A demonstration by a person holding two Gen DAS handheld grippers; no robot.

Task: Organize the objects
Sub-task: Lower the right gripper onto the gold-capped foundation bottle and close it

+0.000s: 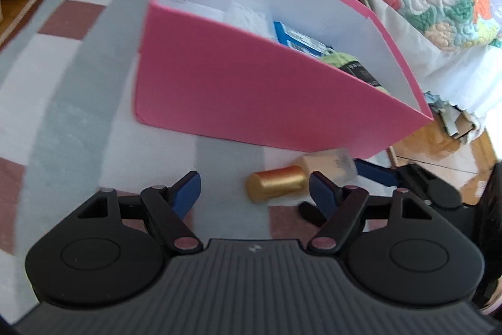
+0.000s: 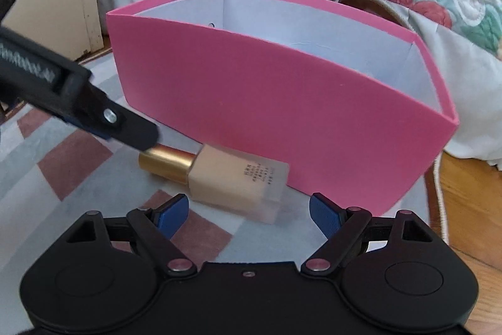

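A frosted, square-sided bottle [image 2: 238,181] with a ribbed gold cap lies just before the smooth pink cardboard box [image 2: 266,102]. Both the left gripper [image 1: 254,190] and the right gripper [image 2: 248,211] gape wide and empty near it; the box holds what may be green yarn [image 1: 340,58].

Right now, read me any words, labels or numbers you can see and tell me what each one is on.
None can be read for certain.
Foundation bottle: small block of dark print on its frosted side, too small to read.
Pink box: tiny pale print on its back rim, too small.
Black label on the green yarn in the box: light lettering, blurred.
Blue packet in the box: print blurred.
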